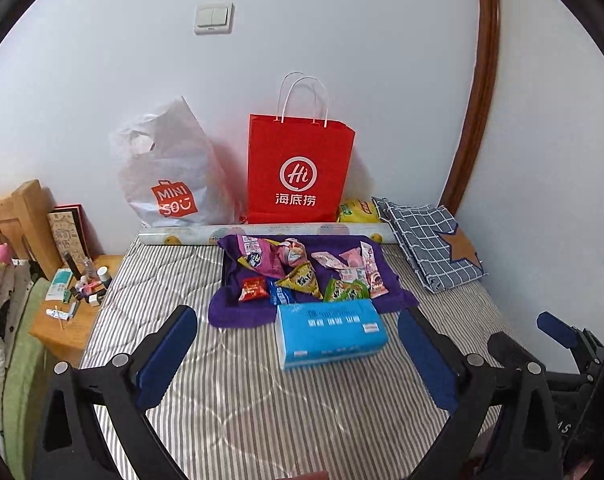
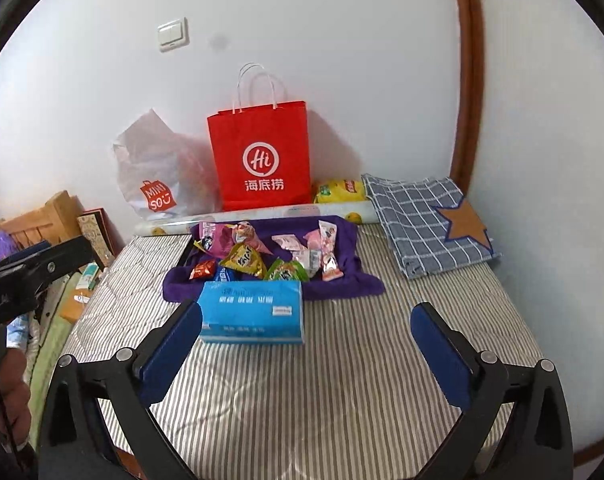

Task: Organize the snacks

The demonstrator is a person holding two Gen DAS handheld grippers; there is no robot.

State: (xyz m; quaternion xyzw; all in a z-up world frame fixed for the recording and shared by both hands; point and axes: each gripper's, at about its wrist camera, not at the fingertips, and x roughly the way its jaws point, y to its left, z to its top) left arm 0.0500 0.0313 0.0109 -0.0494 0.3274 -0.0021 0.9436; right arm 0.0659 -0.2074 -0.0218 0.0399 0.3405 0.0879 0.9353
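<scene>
Both the left gripper [image 1: 298, 354] and right gripper [image 2: 305, 350] hang wide open and empty over the striped mattress [image 1: 230, 392], and the snack packets [image 1: 302, 272] heaped on the purple cloth [image 1: 238, 312] toward its far edge look light, crinkly, slippery — I'd pinch a sealed edge, not the puffy middle.

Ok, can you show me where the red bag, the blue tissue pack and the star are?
red bag [image 1: 300, 168], left wrist view, on its white logo.
blue tissue pack [image 2: 252, 306], right wrist view, on its front face.
star [image 2: 463, 222], right wrist view, on the brown patch's middle.
</scene>
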